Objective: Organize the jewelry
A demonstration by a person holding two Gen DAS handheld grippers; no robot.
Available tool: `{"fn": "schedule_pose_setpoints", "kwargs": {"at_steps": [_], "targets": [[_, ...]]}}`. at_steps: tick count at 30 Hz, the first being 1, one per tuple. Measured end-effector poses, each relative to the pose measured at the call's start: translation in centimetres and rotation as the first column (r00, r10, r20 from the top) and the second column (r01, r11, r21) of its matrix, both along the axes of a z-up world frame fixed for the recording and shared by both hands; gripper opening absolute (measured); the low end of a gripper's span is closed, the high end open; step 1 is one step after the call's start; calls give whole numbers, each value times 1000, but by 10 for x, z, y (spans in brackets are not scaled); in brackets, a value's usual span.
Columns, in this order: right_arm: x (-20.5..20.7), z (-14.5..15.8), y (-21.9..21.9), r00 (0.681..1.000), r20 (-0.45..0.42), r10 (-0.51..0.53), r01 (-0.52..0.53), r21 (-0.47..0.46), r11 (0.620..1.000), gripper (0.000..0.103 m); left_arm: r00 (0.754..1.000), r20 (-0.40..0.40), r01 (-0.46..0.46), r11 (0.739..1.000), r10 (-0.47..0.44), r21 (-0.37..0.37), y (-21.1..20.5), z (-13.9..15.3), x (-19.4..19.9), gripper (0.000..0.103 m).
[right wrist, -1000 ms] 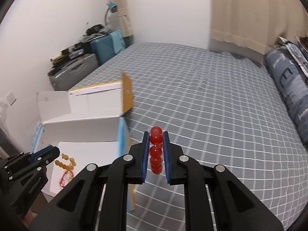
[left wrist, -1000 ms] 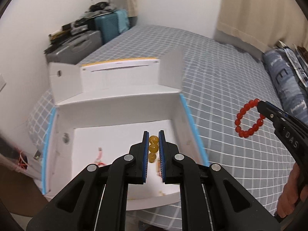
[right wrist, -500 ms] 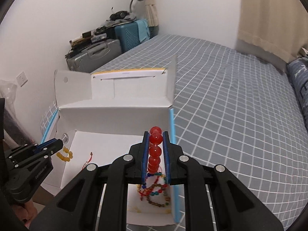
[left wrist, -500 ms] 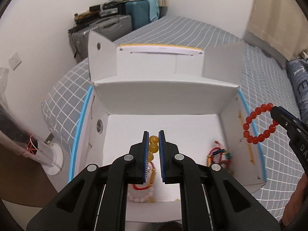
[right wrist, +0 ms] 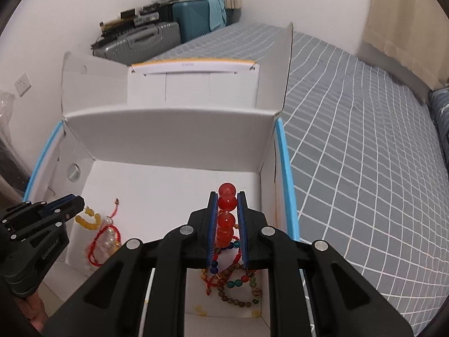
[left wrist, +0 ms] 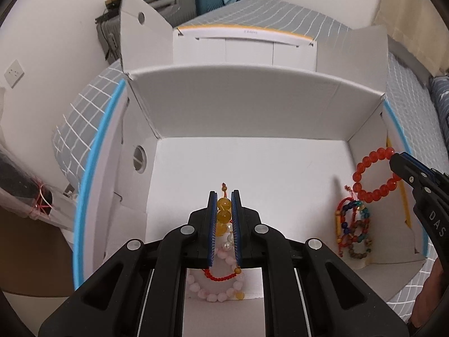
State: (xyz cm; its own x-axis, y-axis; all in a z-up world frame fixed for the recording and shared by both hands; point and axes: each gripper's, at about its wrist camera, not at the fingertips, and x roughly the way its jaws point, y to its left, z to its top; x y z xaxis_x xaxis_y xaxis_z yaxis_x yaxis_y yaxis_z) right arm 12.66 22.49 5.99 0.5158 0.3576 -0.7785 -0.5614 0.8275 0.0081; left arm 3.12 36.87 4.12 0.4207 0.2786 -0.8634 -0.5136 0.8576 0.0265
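At lower centre of the left wrist view, the left gripper point(left wrist: 224, 206) clamped the amber bracelet point(left wrist: 223, 210) over the white box point(left wrist: 252, 104). Only the right wrist view showed the right gripper point(right wrist: 228, 210) gripping the red bracelet point(right wrist: 226, 216) edge-on; beyond lay suitcases point(right wrist: 140, 39).

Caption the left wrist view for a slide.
Left gripper holds yellow bead bracelet over open white box.

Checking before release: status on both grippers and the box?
Left gripper shut on yellow bracelet. Right gripper shut on red bracelet. Both over white box, above bracelet piles. Nothing blocking.
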Motion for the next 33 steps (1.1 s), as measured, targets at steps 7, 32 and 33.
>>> {"fn": "schedule_pose_setpoints", "kwargs": {"at_steps": [7, 32, 33], "targets": [[6, -17, 6, 1000, -31, 6, -7, -32, 999, 13, 1000, -17, 1, 1000, -1, -2, 3, -14, 5, 10], [-105, 54, -57, 980, 198, -9, -29, 192, 981, 96, 969, 245, -25, 998, 12, 52, -32, 43, -116, 97], [-112, 52, -60, 980, 200, -12, -27, 194, 981, 96, 968, 252, -25, 998, 9, 58, -35, 43, -122, 97]]}}
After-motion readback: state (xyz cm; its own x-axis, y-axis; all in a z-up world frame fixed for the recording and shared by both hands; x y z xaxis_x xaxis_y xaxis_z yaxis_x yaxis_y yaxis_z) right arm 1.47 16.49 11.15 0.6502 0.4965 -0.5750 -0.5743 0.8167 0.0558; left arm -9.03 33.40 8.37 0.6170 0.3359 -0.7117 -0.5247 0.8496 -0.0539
